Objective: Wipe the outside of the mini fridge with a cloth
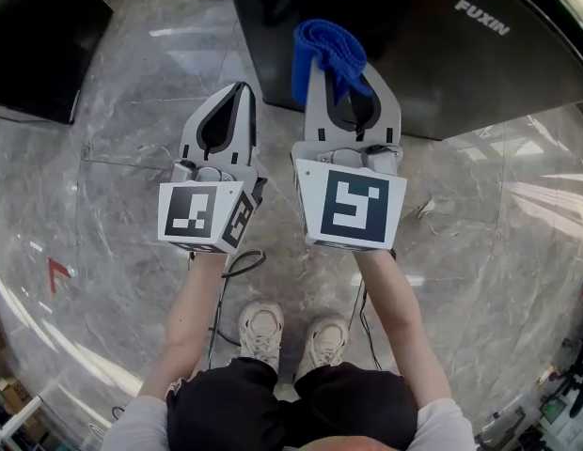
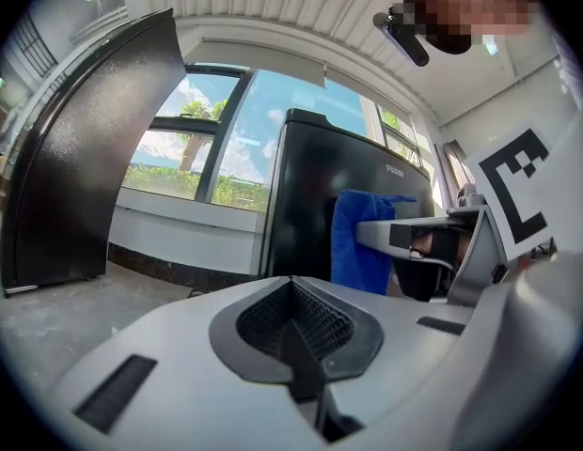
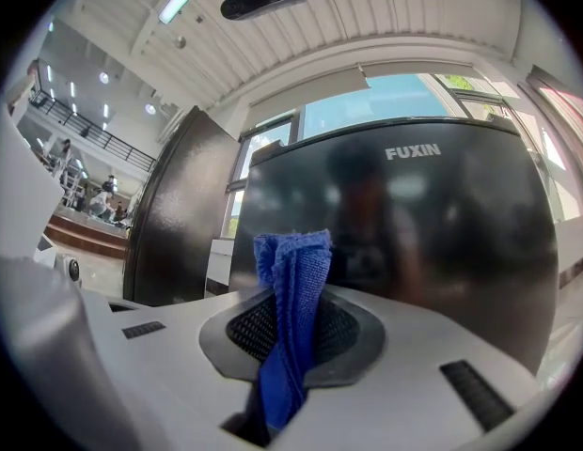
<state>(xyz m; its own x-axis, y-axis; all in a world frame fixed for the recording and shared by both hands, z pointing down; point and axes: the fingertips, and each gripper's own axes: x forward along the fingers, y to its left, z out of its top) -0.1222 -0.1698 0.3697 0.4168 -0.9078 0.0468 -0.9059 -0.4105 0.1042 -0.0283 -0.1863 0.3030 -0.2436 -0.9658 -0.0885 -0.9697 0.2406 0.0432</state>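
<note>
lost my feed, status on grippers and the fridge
Left gripper shut, empty. Right gripper shut on blue cloth. Mini fridge straight ahead, contact unclear. Nothing in the way.

Daylight is streaming through tall windows (image 2: 212,148) onto a glossy grey marble floor (image 1: 132,130); a ribbed ceiling (image 3: 386,17) is gleaming overhead.

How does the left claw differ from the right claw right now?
The left claw is shut on nothing; the right claw is shut on a blue cloth. In the head view the right claw overlaps the black fridge; the left claw shows against floor. Both point forward.
</note>
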